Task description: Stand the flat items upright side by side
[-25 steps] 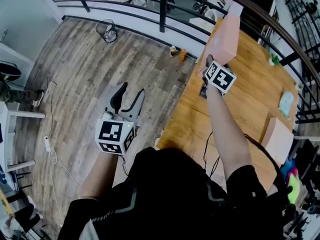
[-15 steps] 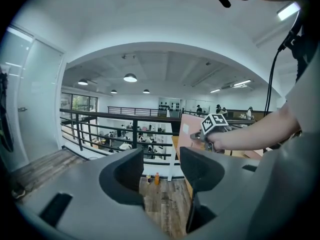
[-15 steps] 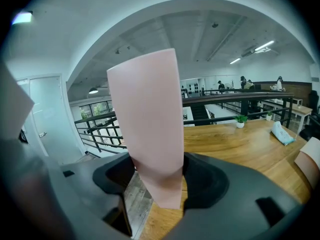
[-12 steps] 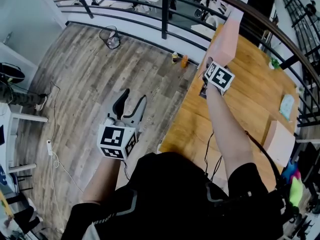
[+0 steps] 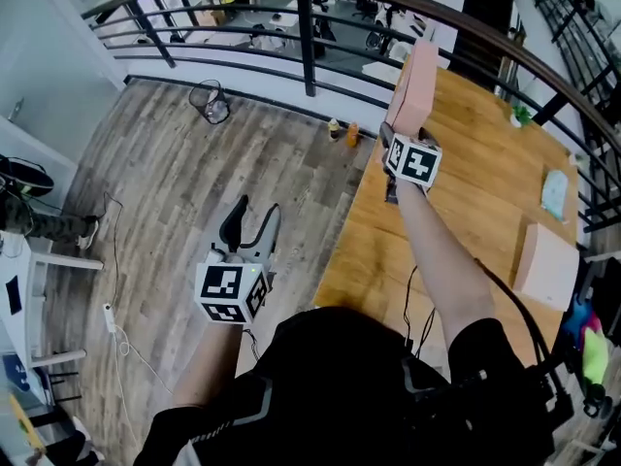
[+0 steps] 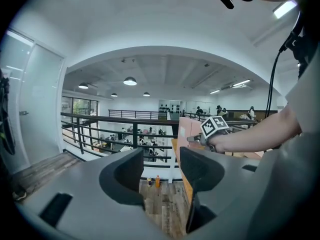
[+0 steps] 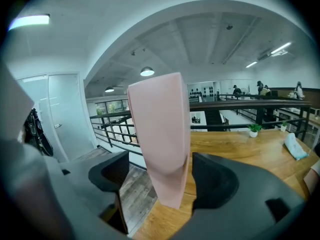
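Two grippers are in my hands. My left gripper (image 6: 161, 171) is nearest, held out over the plank floor (image 5: 175, 183) just off the left edge of the wooden table (image 5: 466, 212). Its jaws stand apart with nothing between them.

Farther out, my right gripper (image 7: 162, 179) reaches along that same table edge. Its jaws have just been opening, and the pink box (image 7: 160, 129) stands between them. There is a clear gap on the left side of the box, and it sits close against the right jaw, so the pads do not press on it. The box is on end and leaning slightly, near the table's far left corner. I cannot tell whether its bottom edge rests on the wood.

A second pink box (image 5: 546, 265) lies flat near the table's right edge, well apart from the first. Beyond it are a pale blue item (image 5: 554, 194) and a small potted plant (image 7: 254, 129).

On the floor past the table corner stand two small bottles (image 5: 353, 134), with a wire wastebasket (image 5: 209, 100) farther left. A dark railing (image 5: 310, 27) curves behind everything.
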The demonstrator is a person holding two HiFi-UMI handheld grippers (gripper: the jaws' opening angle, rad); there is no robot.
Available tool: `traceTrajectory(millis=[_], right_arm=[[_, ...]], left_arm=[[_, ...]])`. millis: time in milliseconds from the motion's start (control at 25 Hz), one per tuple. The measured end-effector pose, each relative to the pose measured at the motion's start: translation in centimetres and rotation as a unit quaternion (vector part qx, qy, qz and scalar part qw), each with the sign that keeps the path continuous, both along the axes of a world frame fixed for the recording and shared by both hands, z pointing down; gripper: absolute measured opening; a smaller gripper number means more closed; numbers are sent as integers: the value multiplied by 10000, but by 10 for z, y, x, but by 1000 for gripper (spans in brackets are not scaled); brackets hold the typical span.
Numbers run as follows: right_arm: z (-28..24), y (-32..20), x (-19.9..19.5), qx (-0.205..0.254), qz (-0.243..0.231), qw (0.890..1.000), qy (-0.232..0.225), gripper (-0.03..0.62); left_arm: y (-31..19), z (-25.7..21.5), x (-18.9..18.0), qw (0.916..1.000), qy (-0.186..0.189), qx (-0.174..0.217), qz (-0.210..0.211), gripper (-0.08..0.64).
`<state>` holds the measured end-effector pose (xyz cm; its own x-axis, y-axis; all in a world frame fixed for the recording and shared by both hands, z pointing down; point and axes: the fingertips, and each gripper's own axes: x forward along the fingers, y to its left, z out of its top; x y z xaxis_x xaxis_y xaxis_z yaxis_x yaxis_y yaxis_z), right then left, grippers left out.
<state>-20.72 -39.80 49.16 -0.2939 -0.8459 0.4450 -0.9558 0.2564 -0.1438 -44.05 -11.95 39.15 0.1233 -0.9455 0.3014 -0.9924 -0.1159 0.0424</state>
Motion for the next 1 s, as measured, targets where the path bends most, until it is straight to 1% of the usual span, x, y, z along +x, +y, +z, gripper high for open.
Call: traceTrajectory(millis=[80,200,360,520,600,720,1000], right_arm=[[-7,10,3,23,-172,9998,-79,383],[-25,31,15,156,-370,9987,-312,383],[-46,66,42,258,-671,9963,-470,383],[-65,106,75,423,-1076,9916,-571,382],[-77,126,93,557,-1192,9897,-562,383],[-91,146,122,705,-1168,9891,-561,382],[-114,175,195,924,-872,9904,-535,382]], left_arm=[[-5,-3,10,9999,19,60,120,245],[-12,-6,29,9992,56,114,370,245],[-25,-14,62,9968,138,244,747,245],[-34,-25,105,9920,242,401,1176,239],[-39,-29,127,9886,268,454,1411,239],[-45,-33,155,9841,302,467,1685,239],[-49,-42,217,9740,400,521,2169,239]])
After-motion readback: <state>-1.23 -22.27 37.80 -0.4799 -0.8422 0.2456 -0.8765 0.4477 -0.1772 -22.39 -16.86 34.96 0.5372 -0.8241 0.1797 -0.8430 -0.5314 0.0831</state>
